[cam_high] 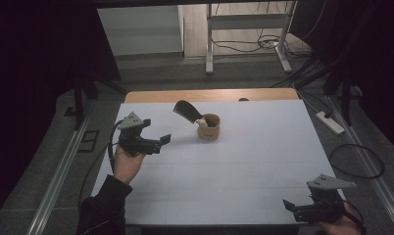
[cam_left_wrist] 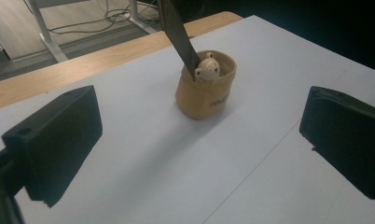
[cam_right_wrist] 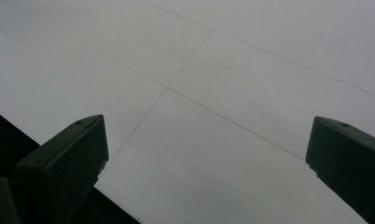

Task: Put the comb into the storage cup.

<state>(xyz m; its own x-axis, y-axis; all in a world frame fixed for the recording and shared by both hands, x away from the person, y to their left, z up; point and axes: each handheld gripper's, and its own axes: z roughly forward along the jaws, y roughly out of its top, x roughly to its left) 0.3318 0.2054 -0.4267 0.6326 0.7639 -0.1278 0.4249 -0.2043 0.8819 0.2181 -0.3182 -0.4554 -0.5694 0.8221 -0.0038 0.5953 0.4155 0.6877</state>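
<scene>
A: The left tongs (cam_high: 158,142) hang at the left of the high view, jaws wide apart with nothing between them, aimed toward the tan cup (cam_high: 208,127) just above the middle of the frame. The right tongs (cam_high: 289,205) sit low at the bottom right corner, also spread apart and empty, well away from the cup.

B: And the cup itself?

A: It stands upright on the white worktop (cam_high: 244,161), near its far edge. A black spatula (cam_high: 187,110) leans out of it toward the upper left, and a small bear figure (cam_high: 205,122) sits inside against the rim.

B: How should the person go about the reach?

A: It looks like an approach with the left tongs. A sound way would be to keep the jaws wide, come in level, and decide early whether to take the spatula's blade or the cup's wall; a pinch on the leaning spatula could tip the cup.

B: What does the left gripper view add?

A: It shows the bear's face (cam_left_wrist: 207,69) and some lettering on the cup (cam_left_wrist: 206,86), too small to read. The right gripper view gives bare worktop (cam_right_wrist: 213,70) with faint seam lines.
</scene>
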